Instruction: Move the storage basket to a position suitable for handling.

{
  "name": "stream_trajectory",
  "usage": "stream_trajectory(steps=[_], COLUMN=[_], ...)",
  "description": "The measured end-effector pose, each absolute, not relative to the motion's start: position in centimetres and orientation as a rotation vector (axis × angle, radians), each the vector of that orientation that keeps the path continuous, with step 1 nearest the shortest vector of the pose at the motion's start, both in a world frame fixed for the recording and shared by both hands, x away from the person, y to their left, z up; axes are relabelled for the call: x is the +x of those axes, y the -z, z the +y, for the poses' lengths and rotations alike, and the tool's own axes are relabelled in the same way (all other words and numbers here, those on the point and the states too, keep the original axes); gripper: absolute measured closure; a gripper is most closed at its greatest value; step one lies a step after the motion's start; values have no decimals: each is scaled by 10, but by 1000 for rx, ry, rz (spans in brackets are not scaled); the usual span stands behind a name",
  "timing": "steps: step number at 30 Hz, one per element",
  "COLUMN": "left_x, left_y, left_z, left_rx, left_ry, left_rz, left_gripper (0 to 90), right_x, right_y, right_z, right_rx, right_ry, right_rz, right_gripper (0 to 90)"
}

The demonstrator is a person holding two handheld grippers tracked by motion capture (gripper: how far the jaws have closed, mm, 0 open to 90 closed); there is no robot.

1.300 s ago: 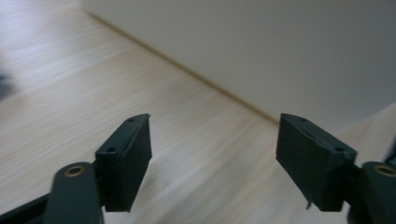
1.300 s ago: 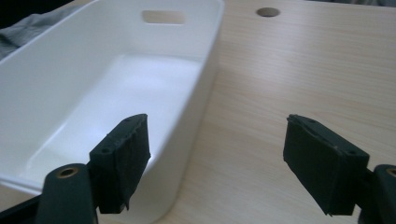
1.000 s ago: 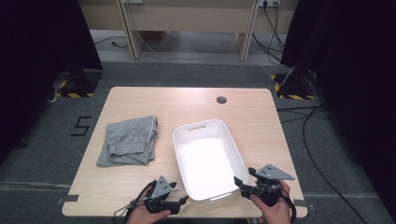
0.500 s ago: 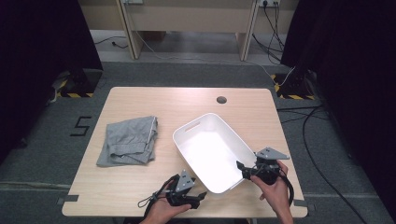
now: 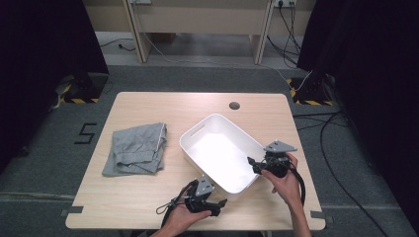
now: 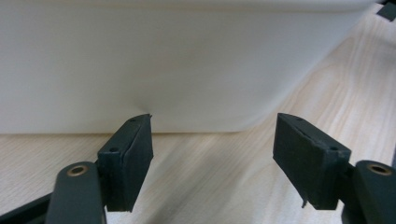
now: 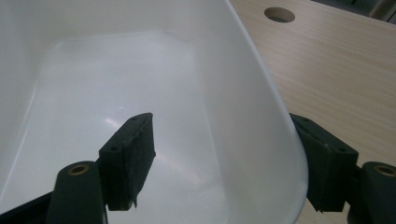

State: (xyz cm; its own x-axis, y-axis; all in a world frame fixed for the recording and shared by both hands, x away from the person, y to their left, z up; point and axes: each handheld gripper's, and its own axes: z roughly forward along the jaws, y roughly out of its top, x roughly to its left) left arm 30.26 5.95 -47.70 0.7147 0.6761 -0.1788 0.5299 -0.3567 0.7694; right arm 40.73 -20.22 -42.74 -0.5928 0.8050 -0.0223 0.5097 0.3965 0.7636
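Both of your grippers have let the white rectangular plastic bin [image 5: 220, 155] swing round in the last second, so it now lies slantwise on the pale wooden table [image 5: 148, 202], well right of the folded grey cloth [image 5: 136, 149], which suggests you are squaring it up for loading. Your left gripper [image 5: 216, 202] sits just below the bin's near corner, jaws freshly widened and closed on nothing, the outer wall straight ahead of them. Your right gripper [image 5: 252, 163] straddles the bin's right rim, jaws apart, not pinching; the bin is empty.
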Motion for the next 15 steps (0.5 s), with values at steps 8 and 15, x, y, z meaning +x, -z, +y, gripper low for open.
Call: stream_trajectory(steps=[8,15], left_x=[303,301], left_y=[476,453], left_z=[62,94], left_rx=[2033,1975], left_ry=[-204,-236], left_rz=[905,888], left_gripper=[294,303], right_x=[416,385], right_y=[430,411], right_z=[-195,-195], right_rx=[1095,1255], right_ry=[-1030,-1015], right_rz=[2269,2134], right_gripper=[280,243])
